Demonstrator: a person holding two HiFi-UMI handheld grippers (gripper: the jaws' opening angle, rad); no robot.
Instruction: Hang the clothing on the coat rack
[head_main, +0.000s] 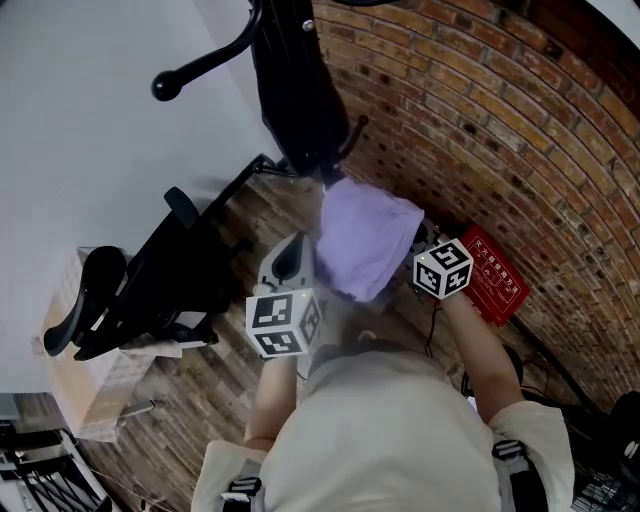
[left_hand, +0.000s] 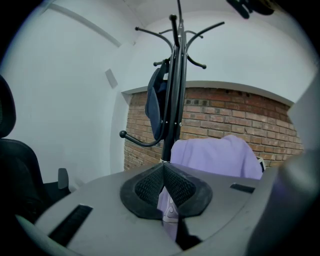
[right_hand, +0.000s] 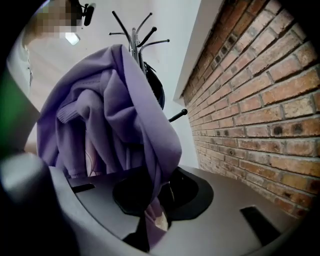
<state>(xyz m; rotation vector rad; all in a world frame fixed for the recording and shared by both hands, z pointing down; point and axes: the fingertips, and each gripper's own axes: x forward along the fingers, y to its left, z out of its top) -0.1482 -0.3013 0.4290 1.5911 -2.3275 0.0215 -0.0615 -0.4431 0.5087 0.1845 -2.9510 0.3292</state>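
Observation:
A lilac garment (head_main: 365, 245) hangs bunched between my two grippers, just below the black coat rack (head_main: 295, 90). My left gripper (head_main: 292, 252) is shut on a fold of it; in the left gripper view the fabric (left_hand: 167, 210) is pinched between the ribbed pads, with the rest of the garment (left_hand: 215, 155) beyond and the rack (left_hand: 176, 100) upright behind. My right gripper (head_main: 425, 248) is shut on another edge; its view shows the cloth (right_hand: 110, 115) draping down into the jaws at the gripper (right_hand: 157, 200). The rack's hooks (right_hand: 134, 40) rise behind. A dark item (left_hand: 155, 105) hangs on the rack.
A brick wall (head_main: 500, 130) curves round the right side, with a red board (head_main: 495, 280) leaning at its foot. A black office chair (head_main: 150, 280) and a cardboard box (head_main: 85, 390) stand at the left on the wooden floor. A white wall is behind the rack.

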